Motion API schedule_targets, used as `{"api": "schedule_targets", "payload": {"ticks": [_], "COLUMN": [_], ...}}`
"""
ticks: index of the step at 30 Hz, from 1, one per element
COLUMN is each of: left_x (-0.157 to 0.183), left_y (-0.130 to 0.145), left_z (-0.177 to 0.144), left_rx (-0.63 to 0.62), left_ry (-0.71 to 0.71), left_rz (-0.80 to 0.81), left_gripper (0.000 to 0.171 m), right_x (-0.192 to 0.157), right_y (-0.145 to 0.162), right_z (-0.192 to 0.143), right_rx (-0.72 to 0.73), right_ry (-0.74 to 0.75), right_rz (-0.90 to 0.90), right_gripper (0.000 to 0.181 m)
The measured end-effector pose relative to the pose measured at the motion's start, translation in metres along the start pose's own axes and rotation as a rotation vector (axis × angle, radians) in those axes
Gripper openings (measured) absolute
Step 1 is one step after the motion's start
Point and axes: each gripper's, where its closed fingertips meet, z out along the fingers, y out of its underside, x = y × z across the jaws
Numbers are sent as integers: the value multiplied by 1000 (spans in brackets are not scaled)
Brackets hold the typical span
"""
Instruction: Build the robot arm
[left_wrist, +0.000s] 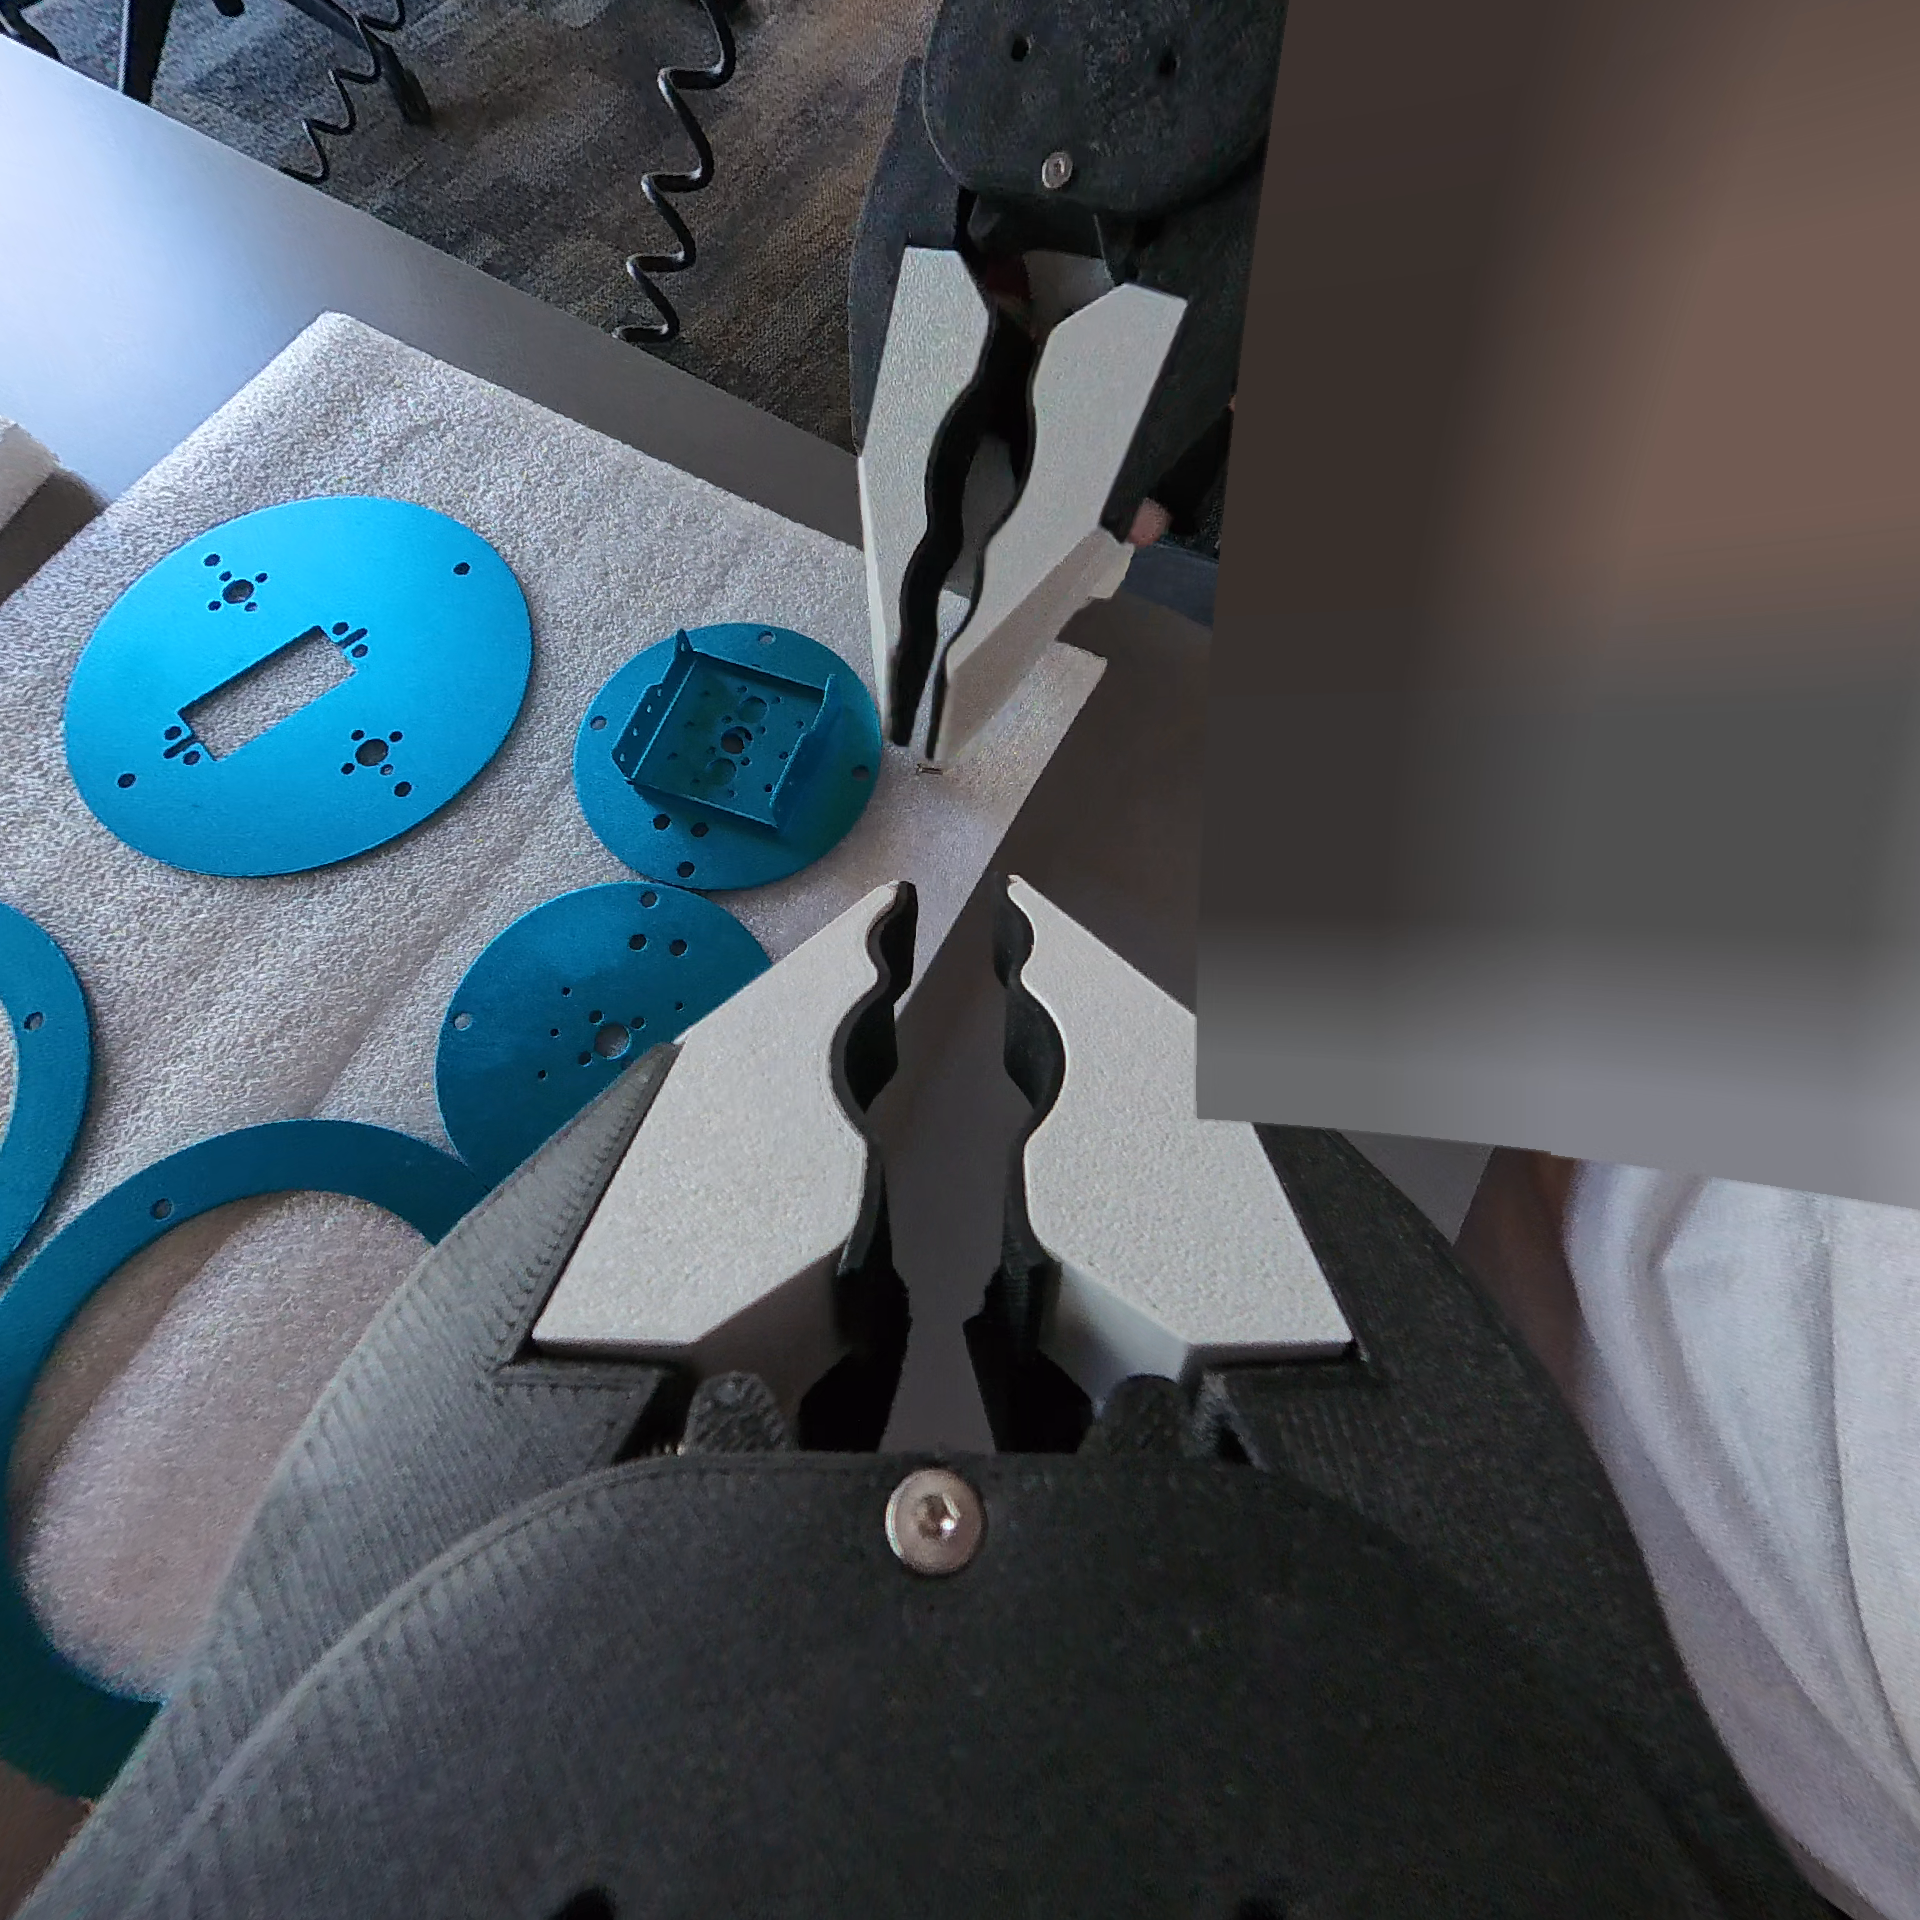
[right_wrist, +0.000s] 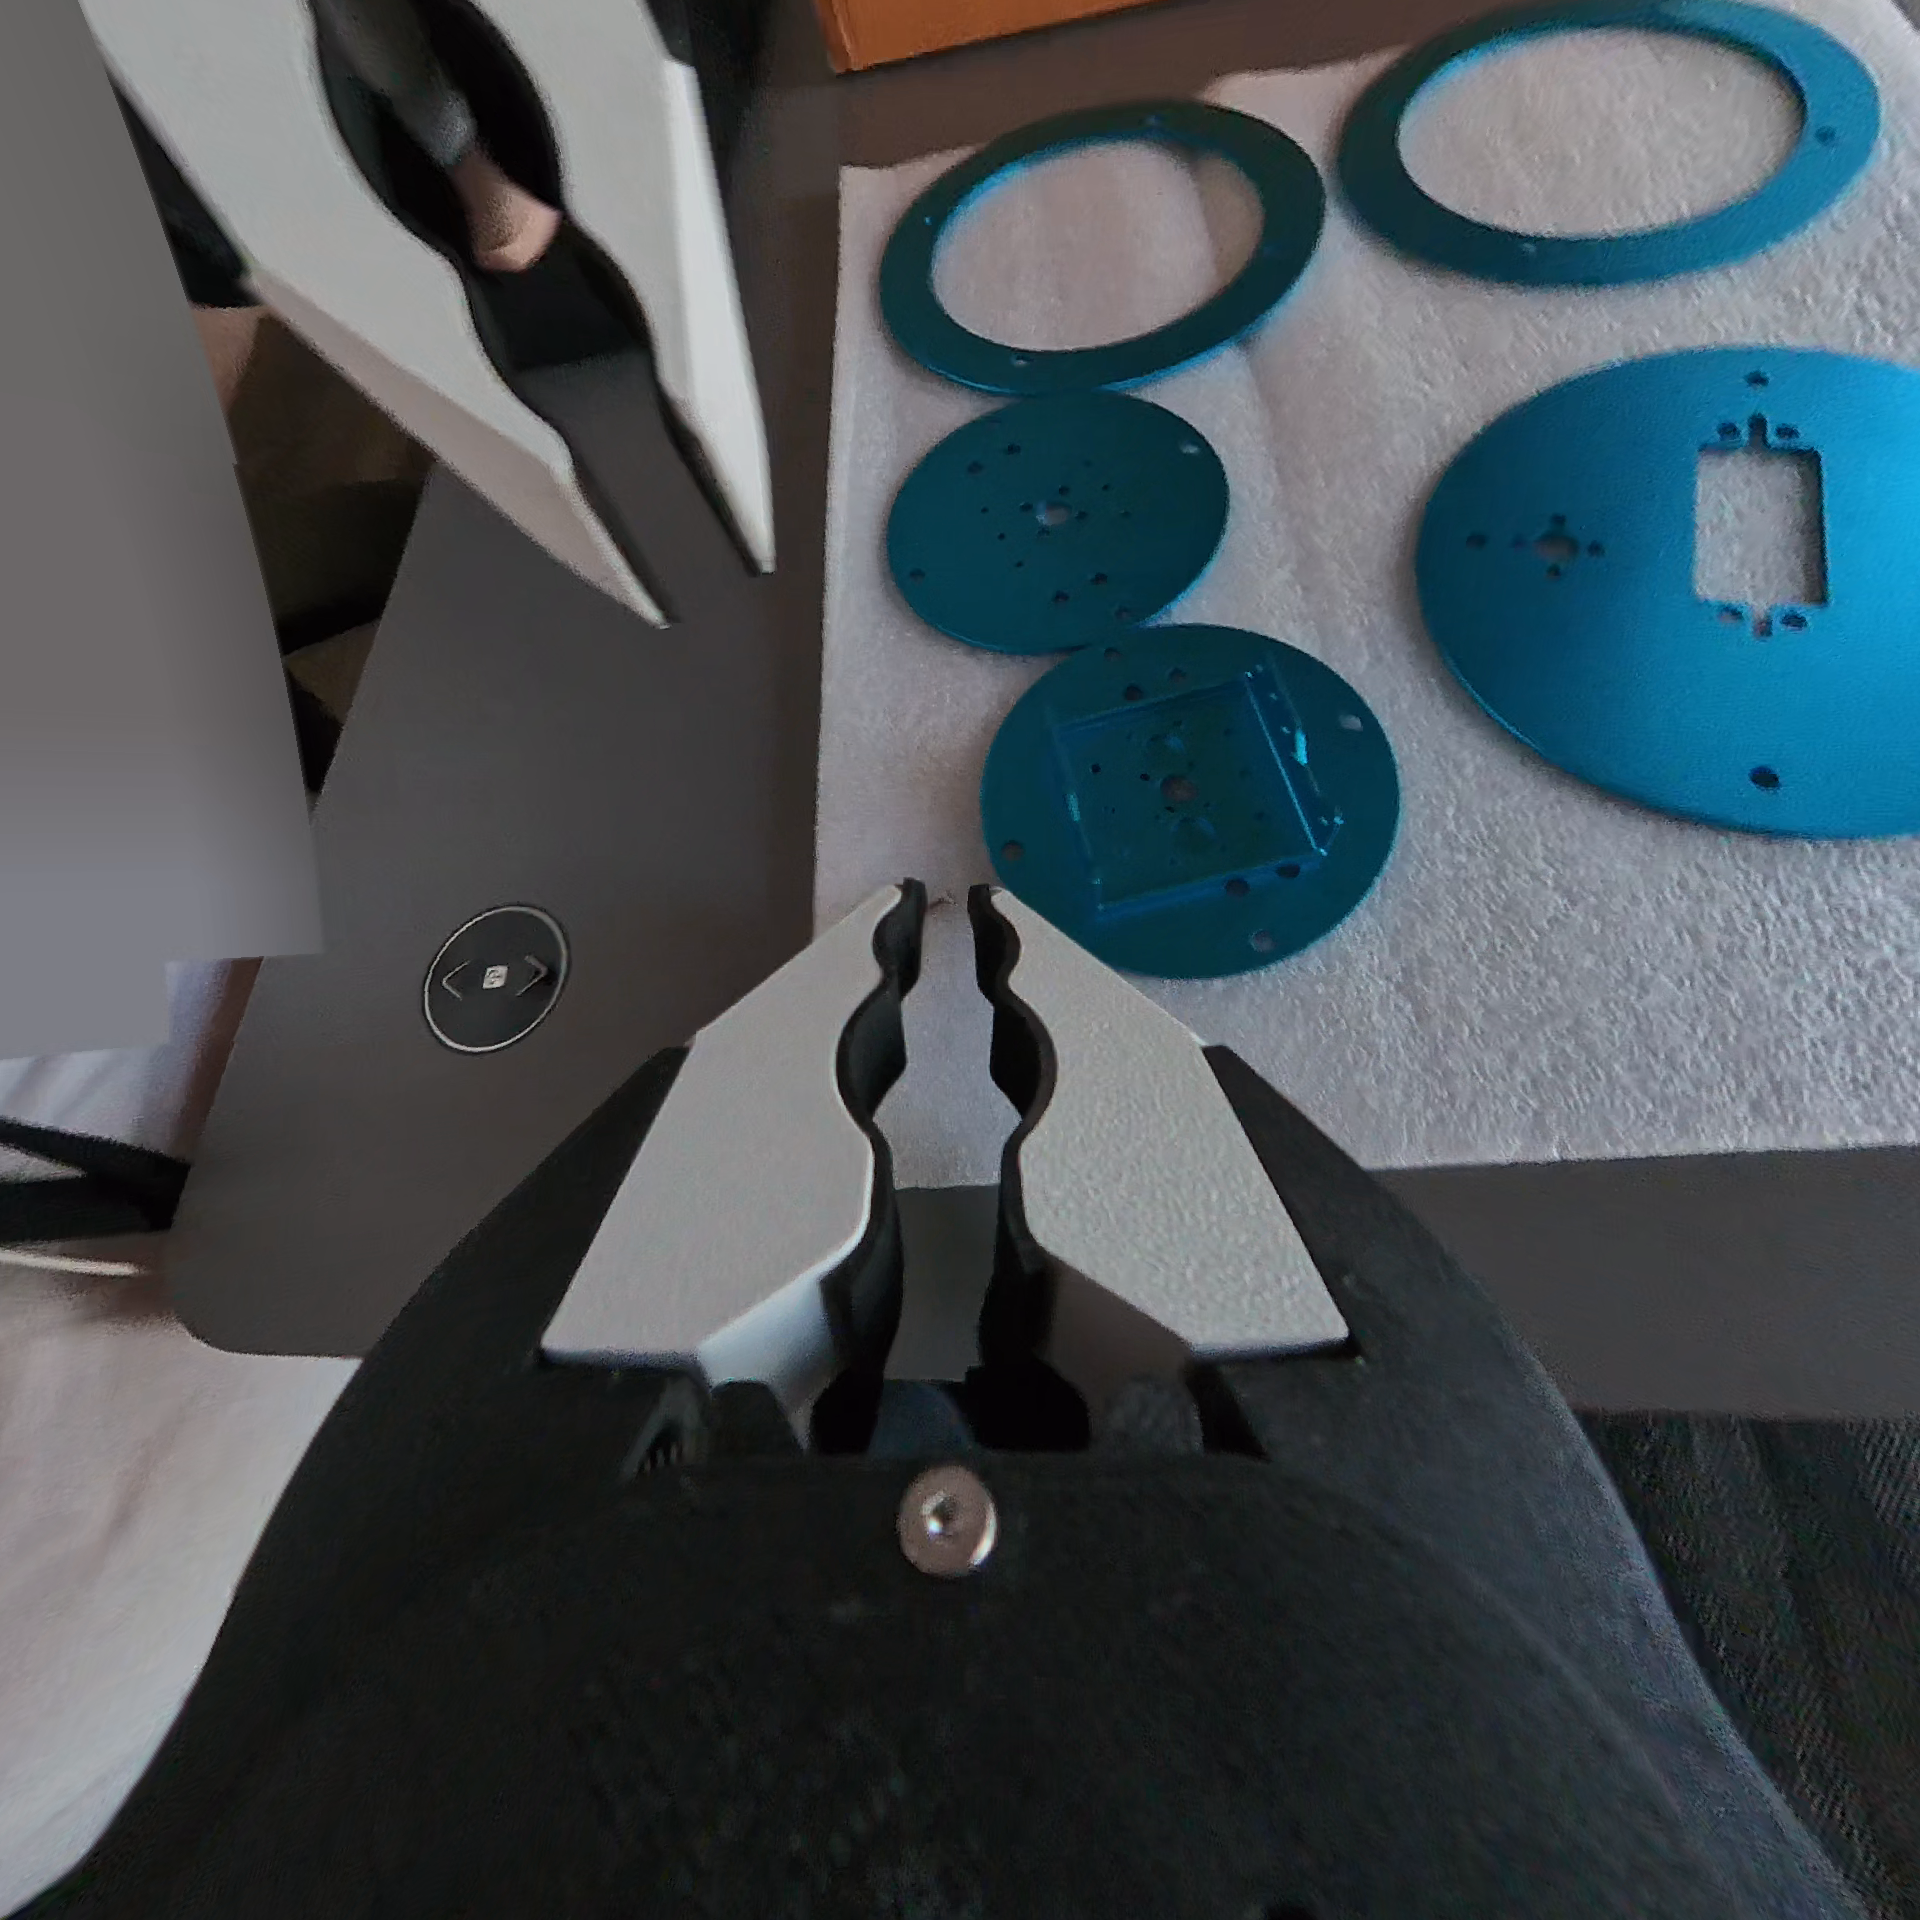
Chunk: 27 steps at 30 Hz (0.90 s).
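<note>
The small blue disc with the square bracket on it (left_wrist: 665, 831) lies near the corner of a white foam mat (left_wrist: 312, 416). Just beside that disc, on the side away from the big blue disc (left_wrist: 301, 686), a tiny metal bit (left_wrist: 932, 770) lies on the foam.

The right gripper (left_wrist: 920, 740) points down with its tips just above the tiny bit. Its two fingers are only a crack apart, and I can't see them holding anything. From its own camera the bit looks as if it sits right in the gap.

The left gripper (left_wrist: 954, 894) hangs a little farther from the disc, over the dark table (left_wrist: 156, 260). It is open a small way and holds nothing.

I think a bit this small would slip away easily. The tips would need one on each side, low on the foam, with a slow squeeze and no bump to the disc.
</note>
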Motion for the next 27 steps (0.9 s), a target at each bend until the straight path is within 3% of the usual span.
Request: {"api": "schedule_targets", "payload": {"ticks": [9, 13, 27], "left_x": [-17, -35, -32], "left_y": [16, 28, 39], "left_z": [-10, -20, -34], "left_rx": [-31, -13, 72], "left_ry": [-90, -171, -93], "left_rz": [-129, -205, -220], "left_gripper": [11, 8, 9], "right_x": [-7, 2, 1], "right_y": [-5, -2, 4], "right_z": [-12, -11, 1], "right_rx": [-185, -288, -549], "right_ry": [49, 190, 432], "right_rz": [486, 505, 537], "right_gripper": [6, 7, 8]}}
